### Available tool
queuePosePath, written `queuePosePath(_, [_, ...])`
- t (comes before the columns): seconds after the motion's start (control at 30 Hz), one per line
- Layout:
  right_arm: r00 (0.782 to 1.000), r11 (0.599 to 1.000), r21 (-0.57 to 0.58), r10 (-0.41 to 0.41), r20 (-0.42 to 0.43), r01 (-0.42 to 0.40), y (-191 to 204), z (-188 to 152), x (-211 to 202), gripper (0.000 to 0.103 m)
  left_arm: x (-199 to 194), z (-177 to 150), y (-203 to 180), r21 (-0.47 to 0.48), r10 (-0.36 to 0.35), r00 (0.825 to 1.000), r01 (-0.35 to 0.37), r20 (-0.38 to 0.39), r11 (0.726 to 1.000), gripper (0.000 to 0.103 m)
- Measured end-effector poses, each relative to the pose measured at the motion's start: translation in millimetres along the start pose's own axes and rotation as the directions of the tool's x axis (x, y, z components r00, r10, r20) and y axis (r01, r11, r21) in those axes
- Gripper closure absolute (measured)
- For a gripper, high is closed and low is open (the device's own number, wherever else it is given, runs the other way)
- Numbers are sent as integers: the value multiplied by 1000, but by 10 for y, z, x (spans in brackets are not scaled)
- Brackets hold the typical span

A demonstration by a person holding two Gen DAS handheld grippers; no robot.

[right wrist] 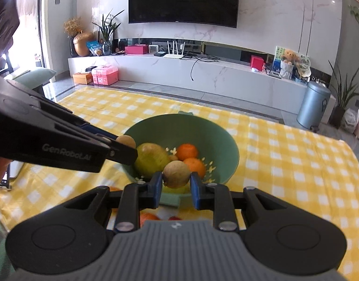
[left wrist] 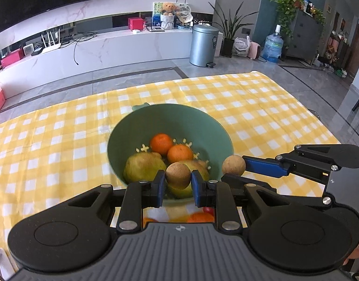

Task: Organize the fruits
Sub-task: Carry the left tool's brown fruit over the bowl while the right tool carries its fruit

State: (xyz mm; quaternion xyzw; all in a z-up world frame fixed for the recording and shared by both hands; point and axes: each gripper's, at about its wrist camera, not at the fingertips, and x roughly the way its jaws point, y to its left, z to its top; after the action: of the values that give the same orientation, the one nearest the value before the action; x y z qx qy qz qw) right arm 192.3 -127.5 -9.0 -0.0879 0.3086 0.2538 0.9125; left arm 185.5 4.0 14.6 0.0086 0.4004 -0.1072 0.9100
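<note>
Over the green bowl (left wrist: 170, 119) on the checked counter (left wrist: 261, 107), both grippers carry loads. The left gripper (left wrist: 178, 186) is clamped on a small brown fruit (left wrist: 178, 175); the right gripper (right wrist: 175, 186) grips a second brown fruit (right wrist: 176, 174). Already in the bowl: two oranges (left wrist: 161, 143) and two greenish pears (left wrist: 144, 167). Outstanding, in my judgement: both held fruits, plus orange and red pieces (left wrist: 200, 216) lying near the bowl, partly hidden.
</note>
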Motion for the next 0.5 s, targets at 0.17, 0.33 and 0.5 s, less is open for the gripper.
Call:
queuePosePath(0.17, [1000, 1000, -21, -22, -22, 21, -53, 94, 177, 81, 174, 106, 29, 1, 9, 1000, -9, -13, 1000, 77])
queuePosePath(0.33, [998, 999, -36, -37, -43, 36, -107, 159, 375, 81, 358, 192, 55, 5, 19, 999, -19, -26, 1000, 77])
queuePosePath(0.5, [996, 997, -59, -53, -77, 49, -150, 202, 604, 81, 529, 250, 100, 15, 26, 999, -25, -47, 1000, 77])
